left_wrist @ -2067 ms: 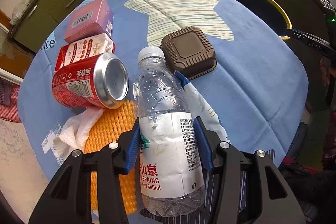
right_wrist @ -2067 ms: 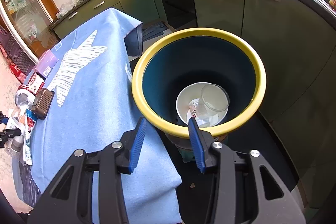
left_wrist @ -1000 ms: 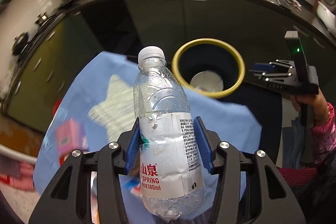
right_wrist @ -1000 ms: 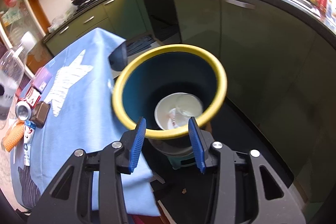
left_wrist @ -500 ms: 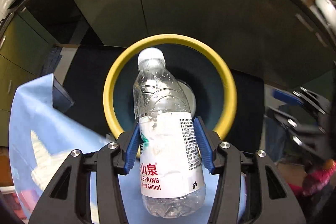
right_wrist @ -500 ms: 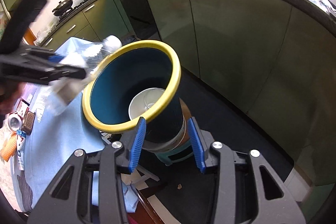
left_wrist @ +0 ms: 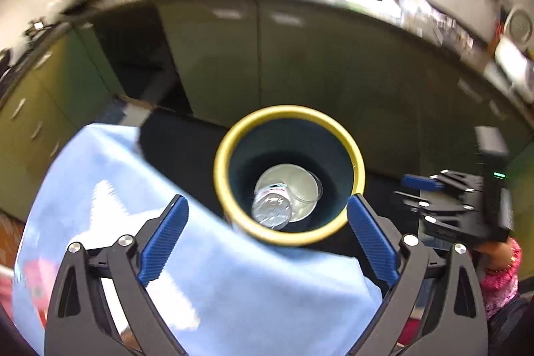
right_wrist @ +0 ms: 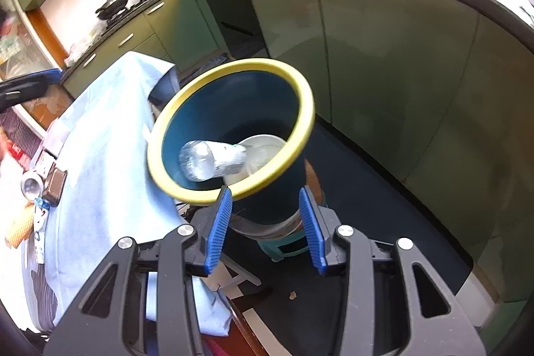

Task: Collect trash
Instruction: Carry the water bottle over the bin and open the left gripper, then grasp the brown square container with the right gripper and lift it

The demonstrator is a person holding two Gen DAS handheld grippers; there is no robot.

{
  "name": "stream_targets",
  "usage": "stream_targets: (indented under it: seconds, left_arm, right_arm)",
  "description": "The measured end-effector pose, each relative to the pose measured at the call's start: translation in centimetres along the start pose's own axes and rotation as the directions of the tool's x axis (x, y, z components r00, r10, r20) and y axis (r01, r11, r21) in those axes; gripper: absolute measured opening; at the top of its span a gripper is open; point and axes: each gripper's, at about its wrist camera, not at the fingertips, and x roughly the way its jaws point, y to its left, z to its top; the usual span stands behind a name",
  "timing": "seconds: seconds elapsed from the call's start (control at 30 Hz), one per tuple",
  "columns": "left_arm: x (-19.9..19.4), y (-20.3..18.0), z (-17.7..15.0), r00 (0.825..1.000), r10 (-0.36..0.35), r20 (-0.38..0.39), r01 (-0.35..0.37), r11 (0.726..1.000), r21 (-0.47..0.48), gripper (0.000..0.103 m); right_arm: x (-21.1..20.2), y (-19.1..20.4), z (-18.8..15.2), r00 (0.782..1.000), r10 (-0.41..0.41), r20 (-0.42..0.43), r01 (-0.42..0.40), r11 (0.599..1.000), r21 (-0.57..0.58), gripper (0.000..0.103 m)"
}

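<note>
Kitchen bin (left_wrist: 356,162), bottle (left_wrist: 271,210) inside

Bright window glare, motion blur, fisheye bending at edges.

The bin (right_wrist: 233,129) with a yellow rim stands beside the table (right_wrist: 106,135) edge. A bottle (right_wrist: 212,159) lies tilted inside it, on a white bowl (right_wrist: 263,142). The right gripper (right_wrist: 265,224) is half open with nothing between its jaws. A can (right_wrist: 31,186) lies near the table's left edge.
</note>
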Motion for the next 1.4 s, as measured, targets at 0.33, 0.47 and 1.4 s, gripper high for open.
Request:
stream_targets:
  seconds: [0.33, 0.47, 1.4]
  left_arm:
    - [-14.7, 10.1, -16.3, 0.970, 0.198, 0.142, -0.135, 0.922, -0.363, 0.098]
    - [-18.3, 13.4, -22.6, 0.946, 0.279, 0.164, -0.168, 0.855, -0.490, 0.098]
    - [-19.8, 18.4, -34.7, 0.914, 0.370, 0.165, -0.188, 0.749, -0.636, 0.098]
  right_arm:
    - [0.2, 8.9, 0.0, 0.997, 0.073, -0.022, -0.075, 0.984, -0.159, 0.041]
    - [1.0, 15.7, -0.4, 0.988, 0.142, -0.059, -0.153, 0.953, -0.263, 0.041]
    - [7.6, 37.8, -3.4, 0.990, 0.122, -0.070, -0.141, 0.893, -0.429, 0.059]
